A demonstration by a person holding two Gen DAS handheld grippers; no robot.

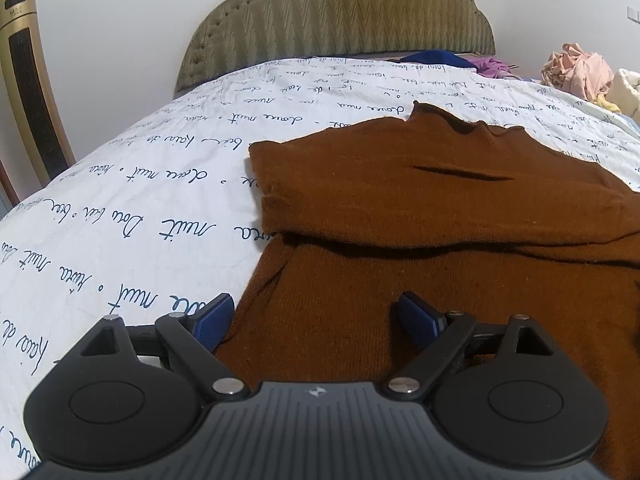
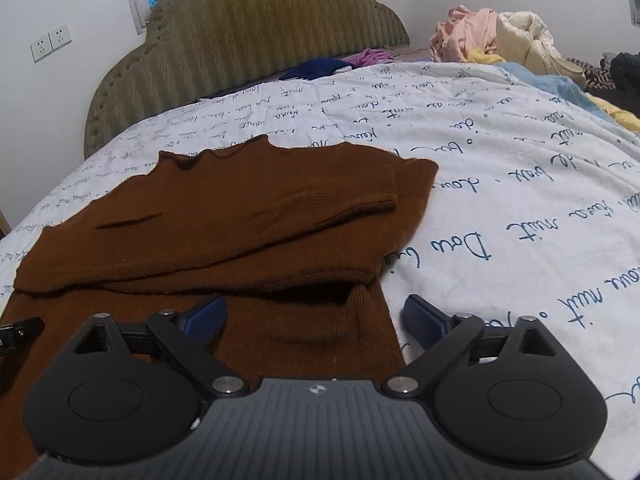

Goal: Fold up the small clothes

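A white bedspread (image 1: 132, 184) printed with blue cursive covers the bed, and on it lies the brown sweater (image 1: 400, 208), spread flat with both sleeves already folded across the chest. Its long axis runs from the near hem, under the grippers, to the ruffled collar at the far end.

The left gripper (image 1: 316, 320) hangs over the hem's left corner with one pad past the edge on the sheet and the other over the knit; its jaws stand wide apart, holding nothing. The right gripper (image 2: 316, 320) mirrors it at the hem's right corner, equally spread and empty. Each hand is nearest its own corner, so the coming fold probably carries the hem away toward the collar.

The script reads roughly "nuit" and "Dou", though the fisheye warps most words.
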